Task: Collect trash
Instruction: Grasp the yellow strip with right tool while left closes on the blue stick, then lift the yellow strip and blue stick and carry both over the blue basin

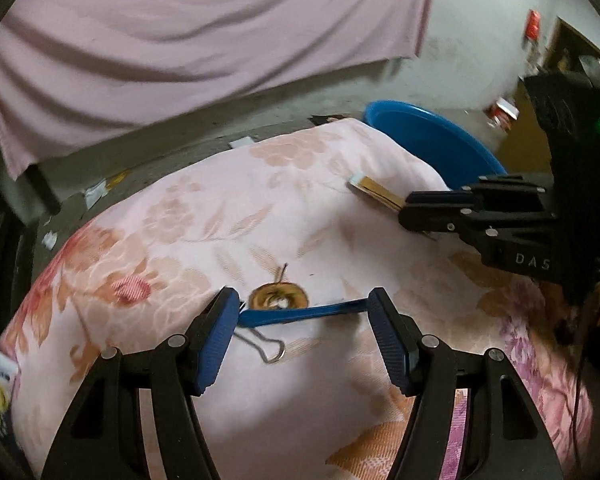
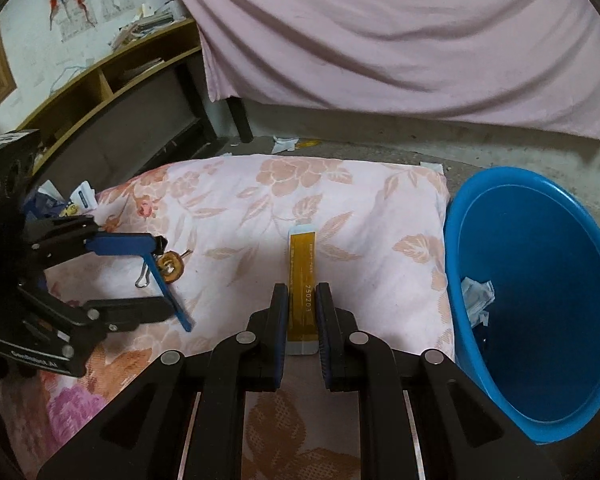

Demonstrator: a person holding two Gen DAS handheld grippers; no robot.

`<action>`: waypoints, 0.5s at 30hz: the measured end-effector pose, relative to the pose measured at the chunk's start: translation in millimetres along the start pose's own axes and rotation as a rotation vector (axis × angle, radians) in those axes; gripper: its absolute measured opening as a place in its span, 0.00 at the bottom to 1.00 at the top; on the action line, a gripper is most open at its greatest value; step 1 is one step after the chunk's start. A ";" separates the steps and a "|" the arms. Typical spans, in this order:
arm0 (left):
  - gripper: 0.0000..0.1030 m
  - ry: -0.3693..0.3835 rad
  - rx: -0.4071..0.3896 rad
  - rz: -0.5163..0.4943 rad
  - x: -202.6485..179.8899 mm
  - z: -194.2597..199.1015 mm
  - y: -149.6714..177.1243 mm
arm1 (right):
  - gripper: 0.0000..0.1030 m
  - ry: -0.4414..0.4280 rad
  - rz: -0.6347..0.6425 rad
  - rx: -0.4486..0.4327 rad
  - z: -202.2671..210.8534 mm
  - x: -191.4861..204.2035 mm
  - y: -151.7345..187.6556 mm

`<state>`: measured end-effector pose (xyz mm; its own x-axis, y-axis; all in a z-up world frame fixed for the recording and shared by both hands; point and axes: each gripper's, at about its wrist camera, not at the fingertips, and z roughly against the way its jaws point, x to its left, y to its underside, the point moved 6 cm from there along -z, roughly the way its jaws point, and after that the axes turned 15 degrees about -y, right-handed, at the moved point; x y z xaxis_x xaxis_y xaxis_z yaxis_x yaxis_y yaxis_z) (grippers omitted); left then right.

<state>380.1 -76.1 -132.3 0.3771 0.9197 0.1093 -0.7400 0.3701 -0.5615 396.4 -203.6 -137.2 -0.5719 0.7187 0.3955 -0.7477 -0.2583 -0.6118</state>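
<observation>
My left gripper (image 1: pixel 303 300) is shut on a thin blue strip (image 1: pixel 304 314), held end to end between its blue pads just above a floral pillow (image 1: pixel 180 220). Under the strip lie a brown ring (image 1: pixel 278 297) and a wire binder-clip handle (image 1: pixel 268 346). My right gripper (image 2: pixel 302 290) is shut on a flat yellow strip (image 2: pixel 303 264) with white ends, which reaches forward over the pillow (image 2: pixel 240 200). A blue basin (image 2: pixel 540 300) stands on the floor right of the pillow, with crumpled paper (image 2: pixel 478 296) inside. In the right wrist view the left gripper (image 2: pixel 162 276) holds the blue strip (image 2: pixel 168 292) at the left.
A pink sheet (image 2: pixel 380 40) hangs behind the pillow. A wooden shelf unit (image 2: pixel 112 92) stands at the back left. Paper scraps (image 2: pixel 284 142) lie on the concrete floor. A small white packet (image 2: pixel 85 196) and dark wrappers sit at the pillow's left edge.
</observation>
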 end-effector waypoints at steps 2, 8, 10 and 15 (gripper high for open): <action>0.58 0.013 0.001 -0.028 -3.1 -1.8 -0.5 | 0.12 -0.006 -0.002 -0.002 1.0 -0.8 0.2; 0.52 0.020 0.010 -0.079 -13.4 -3.1 6.4 | 0.12 -0.014 -0.010 -0.004 3.7 -0.5 3.2; 0.46 0.035 0.014 -0.067 -14.4 -0.7 8.6 | 0.12 -0.019 -0.018 -0.005 4.4 -0.1 4.7; 0.28 0.076 0.034 -0.055 -19.6 6.9 17.2 | 0.12 -0.025 -0.026 0.000 6.5 1.0 8.1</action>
<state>356.2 -86.8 -138.4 0.4578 0.8858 0.0764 -0.7349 0.4254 -0.5281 387.6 -209.2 -137.3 -0.5603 0.7086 0.4289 -0.7626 -0.2394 -0.6009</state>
